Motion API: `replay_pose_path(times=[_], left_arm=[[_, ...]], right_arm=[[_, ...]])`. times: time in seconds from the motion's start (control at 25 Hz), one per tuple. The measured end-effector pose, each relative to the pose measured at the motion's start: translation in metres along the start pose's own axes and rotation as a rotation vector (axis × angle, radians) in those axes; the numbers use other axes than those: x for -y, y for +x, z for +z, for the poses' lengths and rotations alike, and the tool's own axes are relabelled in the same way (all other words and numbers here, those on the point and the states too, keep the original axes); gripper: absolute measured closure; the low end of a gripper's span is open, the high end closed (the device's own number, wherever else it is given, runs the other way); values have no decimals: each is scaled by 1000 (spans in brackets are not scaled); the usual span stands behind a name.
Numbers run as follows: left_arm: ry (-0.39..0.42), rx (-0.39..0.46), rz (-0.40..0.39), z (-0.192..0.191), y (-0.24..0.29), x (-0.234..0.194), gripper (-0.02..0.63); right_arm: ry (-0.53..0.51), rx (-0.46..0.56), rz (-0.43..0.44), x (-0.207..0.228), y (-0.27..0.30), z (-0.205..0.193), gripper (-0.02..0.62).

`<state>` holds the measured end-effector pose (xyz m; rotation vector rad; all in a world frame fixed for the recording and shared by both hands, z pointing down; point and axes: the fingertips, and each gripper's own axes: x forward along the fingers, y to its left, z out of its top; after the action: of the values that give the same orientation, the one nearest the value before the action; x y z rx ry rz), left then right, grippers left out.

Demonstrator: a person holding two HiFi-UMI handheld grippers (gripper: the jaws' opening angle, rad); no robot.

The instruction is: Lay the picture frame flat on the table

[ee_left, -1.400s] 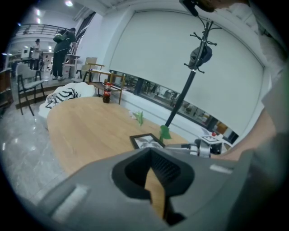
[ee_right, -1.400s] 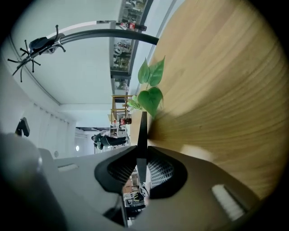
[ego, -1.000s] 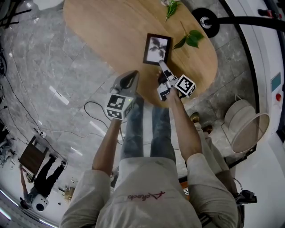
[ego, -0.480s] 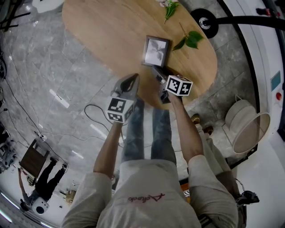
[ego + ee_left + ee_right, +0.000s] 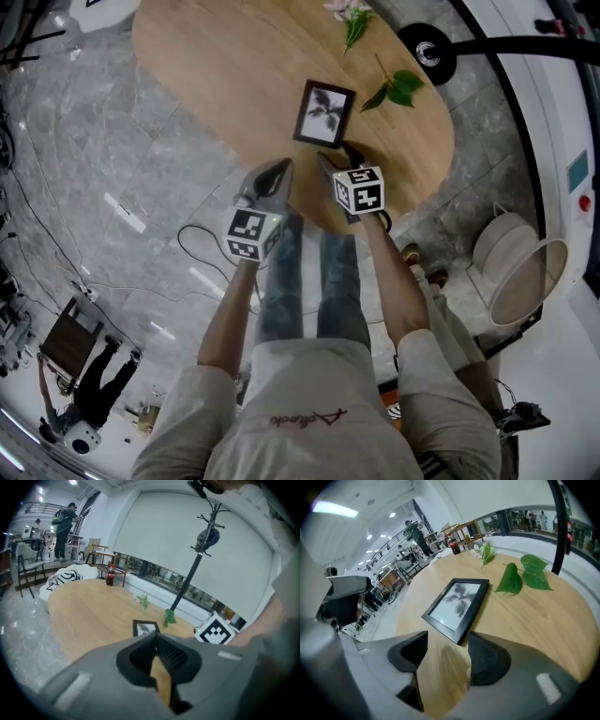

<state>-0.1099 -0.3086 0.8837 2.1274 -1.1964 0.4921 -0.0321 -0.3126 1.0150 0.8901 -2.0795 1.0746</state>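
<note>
The black picture frame (image 5: 324, 114) with the dark plant picture lies flat and face up on the oval wooden desk (image 5: 225, 66), so the job looks almost done. The right hand-held gripper (image 5: 339, 157) sits just in front of the frame's near corner. Its jaws have just been opening and now stand wide apart, with nothing between them but bare desk. In the right gripper view the frame (image 5: 457, 604) ends just past the jaw tips. It is hard to say if the corner touches one jaw or not.

That is where things could go wrong. The open jaws are wide, and the frame's corner is very close to them. If the person lifts the right hand-held gripper (image 5: 447, 644) away crooked, or swings it to the side, a jaw may catch the corner. Then the frame could spin or slide across the smooth wood, maybe towards the green leaves (image 5: 394, 89) lying near its far side. If a jaw hooks under the edge, the frame could tip up and drop back with a bang, which would be bad for its shiny front. A jaw dragged over the front could scratch it too.

The left hand-held gripper (image 5: 272, 178) has its jaws together and holds nothing. It hangs by the desk's near edge, apart from the frame, so it is less of a worry unless it swings in
</note>
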Motion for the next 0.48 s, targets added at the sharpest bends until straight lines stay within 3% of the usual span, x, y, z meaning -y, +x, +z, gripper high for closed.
replay_pose_path(times=[0.12, 0.4, 0.48], left_arm=[[1, 1, -1, 0, -2, 3, 606], [16, 3, 3, 8, -15, 10, 606], [23, 10, 2, 14, -21, 14, 606]], right_arm=[[-78, 10, -62, 3, -6, 2, 361], [-124, 51, -148, -1, -32, 10, 591], [-130, 61, -150, -7, -42, 13, 591]])
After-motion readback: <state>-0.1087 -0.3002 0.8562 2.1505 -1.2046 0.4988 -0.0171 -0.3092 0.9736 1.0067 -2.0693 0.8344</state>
